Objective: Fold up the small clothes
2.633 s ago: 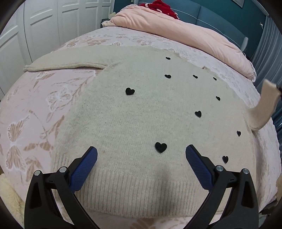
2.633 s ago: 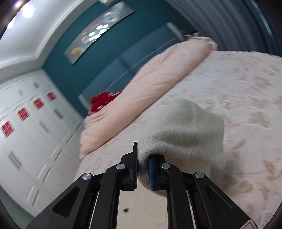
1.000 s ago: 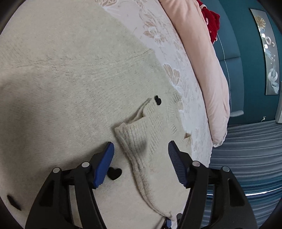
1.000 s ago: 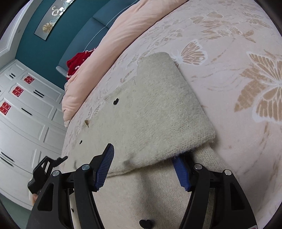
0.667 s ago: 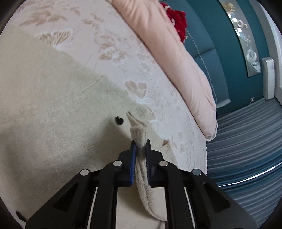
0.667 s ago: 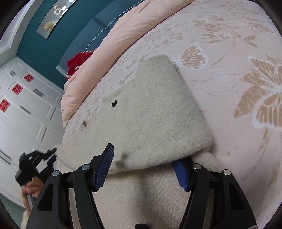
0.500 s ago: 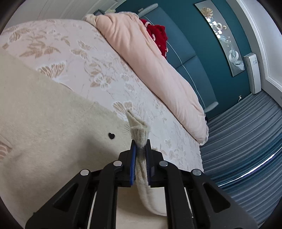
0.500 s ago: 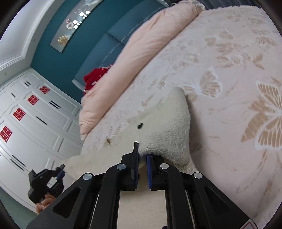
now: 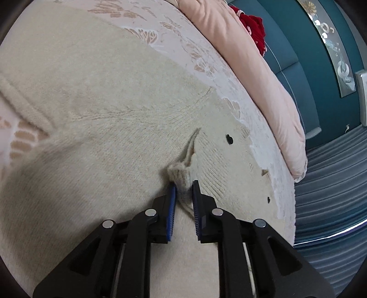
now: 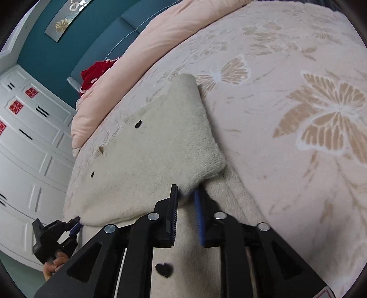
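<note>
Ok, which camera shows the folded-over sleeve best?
The right wrist view: the sleeve lies across the sweater, its edge in the right gripper. The left wrist view shows only a pinched knit fold.

Under me spreads a bed with a pale pink bedspread patterned in tan butterflies. Along its far side lies a long, plump salmon-pink duvet roll, and a bundle of red fabric sits at its end, against a padded teal headboard. The wall behind is deep teal, carrying a long silver-framed panel with gold leaf motifs. White panelled wardrobe doors with red paper emblems fill one side, and grey-blue pleated curtains hang beyond the bed.
</note>
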